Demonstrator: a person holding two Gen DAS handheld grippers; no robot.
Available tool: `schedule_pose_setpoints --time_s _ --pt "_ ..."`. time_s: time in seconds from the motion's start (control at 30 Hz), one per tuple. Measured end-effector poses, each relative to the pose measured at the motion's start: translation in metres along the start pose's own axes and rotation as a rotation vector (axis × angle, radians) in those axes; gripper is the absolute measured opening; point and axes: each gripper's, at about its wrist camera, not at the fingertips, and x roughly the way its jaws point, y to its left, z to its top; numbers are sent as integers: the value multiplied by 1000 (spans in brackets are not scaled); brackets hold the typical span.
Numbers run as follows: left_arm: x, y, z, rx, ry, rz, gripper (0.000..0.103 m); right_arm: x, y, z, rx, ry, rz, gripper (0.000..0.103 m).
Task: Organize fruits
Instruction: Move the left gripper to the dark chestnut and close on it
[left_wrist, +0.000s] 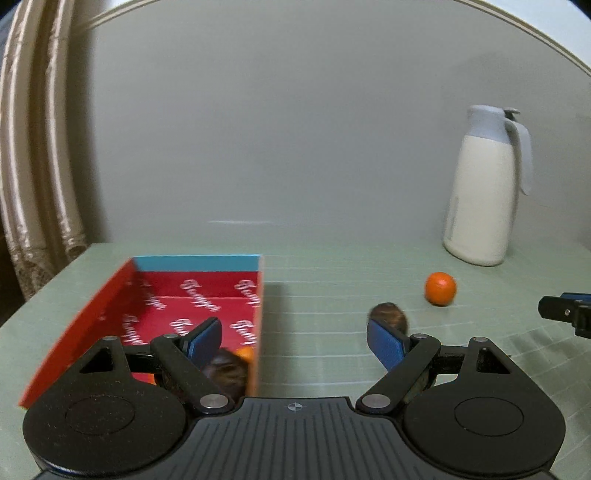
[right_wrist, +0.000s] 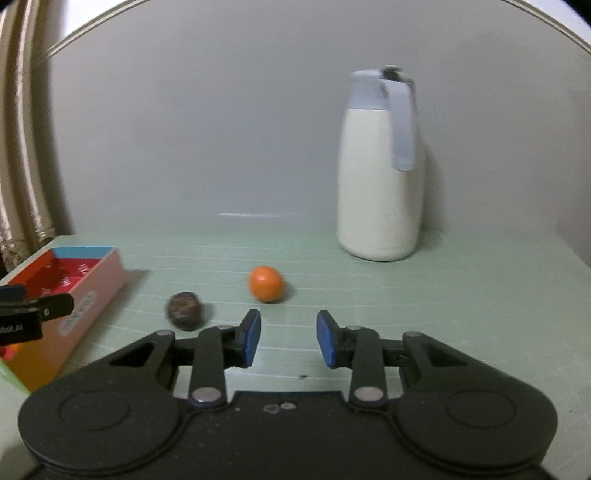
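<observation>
A red box (left_wrist: 147, 291) with a blue far wall sits on the pale green table at left; it shows in the right wrist view (right_wrist: 92, 284) too. Inside it, near my left finger, lie a dark brown fruit (left_wrist: 227, 373) and an orange fruit (left_wrist: 245, 353). My left gripper (left_wrist: 295, 339) is open and empty, straddling the box's right wall. A dark brown fruit (left_wrist: 389, 314) (right_wrist: 184, 310) lies on the table by my right fingertip. An orange fruit (left_wrist: 440, 288) (right_wrist: 266, 283) lies beyond. My right gripper (right_wrist: 288, 338) is open and empty, short of the orange.
A tall white jug (left_wrist: 484, 188) (right_wrist: 380, 166) with a grey lid and handle stands at the back right near the wall. A curtain (left_wrist: 33, 147) hangs at the left. The table's left edge runs beside the box.
</observation>
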Motion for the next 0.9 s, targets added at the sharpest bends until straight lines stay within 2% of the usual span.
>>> schedule_pose_setpoints --time_s 0.2,0.47,0.67,0.9 --pt "23 -35 -2 23 15 -47 85 11 -36 -10 39 23 -74 32" --pt "56 -76 -1 58 54 -85 85 14 -82 -10 72 8 -176 32" --pt "85 -93 -1 55 97 -60 85 20 -114 -16 103 25 -219 32" --pt "110 -93 -2 43 150 -18 84 24 -139 -17 141 36 -251 32"
